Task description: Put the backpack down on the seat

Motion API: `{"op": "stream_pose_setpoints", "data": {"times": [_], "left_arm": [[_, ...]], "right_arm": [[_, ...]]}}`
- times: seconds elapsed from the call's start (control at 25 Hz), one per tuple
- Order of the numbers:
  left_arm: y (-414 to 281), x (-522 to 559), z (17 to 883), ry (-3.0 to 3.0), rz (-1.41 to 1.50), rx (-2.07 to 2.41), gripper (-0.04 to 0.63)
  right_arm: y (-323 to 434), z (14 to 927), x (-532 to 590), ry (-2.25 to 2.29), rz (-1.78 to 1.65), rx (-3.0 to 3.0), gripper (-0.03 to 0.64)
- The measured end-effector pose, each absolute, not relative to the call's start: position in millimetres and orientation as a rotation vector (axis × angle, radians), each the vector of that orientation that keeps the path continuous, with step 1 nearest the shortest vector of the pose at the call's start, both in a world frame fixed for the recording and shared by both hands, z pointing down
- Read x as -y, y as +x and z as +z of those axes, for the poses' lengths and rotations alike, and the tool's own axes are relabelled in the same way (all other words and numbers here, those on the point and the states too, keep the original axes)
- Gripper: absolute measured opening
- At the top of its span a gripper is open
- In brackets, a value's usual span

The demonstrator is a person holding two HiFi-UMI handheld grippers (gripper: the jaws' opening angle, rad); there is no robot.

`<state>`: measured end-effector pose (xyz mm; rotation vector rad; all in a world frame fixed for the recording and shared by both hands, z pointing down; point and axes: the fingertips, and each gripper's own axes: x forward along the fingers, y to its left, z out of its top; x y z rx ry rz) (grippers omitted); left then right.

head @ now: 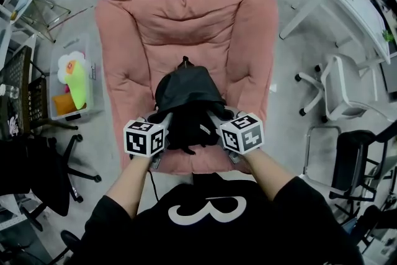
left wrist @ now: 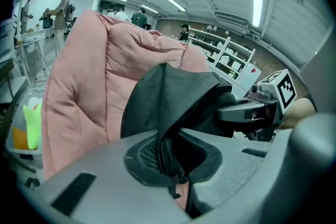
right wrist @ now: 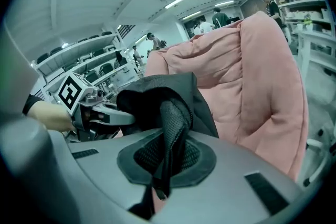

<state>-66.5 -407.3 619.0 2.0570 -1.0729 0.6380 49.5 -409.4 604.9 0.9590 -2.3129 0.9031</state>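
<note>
A black backpack (head: 188, 96) hangs over the front of the pink padded seat (head: 186, 22), held between both grippers. My left gripper (head: 162, 123) is shut on its left side, pinching zippered fabric (left wrist: 167, 149) between the jaws. My right gripper (head: 218, 118) is shut on the right side, clamping a black mesh strap (right wrist: 170, 128). In the left gripper view the bag (left wrist: 173, 97) rises in front of the pink cushion (left wrist: 79, 86), with the right gripper (left wrist: 247, 110) beyond it. In the right gripper view the left gripper (right wrist: 113, 118) shows behind the bag (right wrist: 163, 97), with the cushion (right wrist: 257, 76) at right.
A clear bin with bright toys (head: 73, 84) stands left of the seat. Black office chairs (head: 37, 164) sit at lower left and lower right (head: 356, 164), a white chair (head: 335, 87) and a white table (head: 356, 3) at right. People stand in the background (left wrist: 60, 5).
</note>
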Motion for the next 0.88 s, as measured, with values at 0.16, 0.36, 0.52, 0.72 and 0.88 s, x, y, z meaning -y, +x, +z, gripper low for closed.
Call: {"op": "stream_pose_setpoints", "data": {"times": [0.16,0.36,0.52,0.72,0.88], "left_arm": [[-69,422,630,2.069,0.637,1.094,0.018],[-71,438,642,2.073,0.666,1.111,0.018],[-71,449,648,2.065,0.676,1.119,0.018],[-77,458,655,2.015,0.631,1.108,0.152],[-84,452,655,2.019,0.638,1.118,0.262]], "right_arm": [[47,617,425,0.963,0.850,2.301,0.014],[46,632,442,0.975,0.798,2.282,0.015],[47,641,455,1.004,0.764,2.261,0.036],[43,644,464,1.008,0.787,2.254,0.128],[44,644,460,1.024,0.785,2.245,0.258]]}}
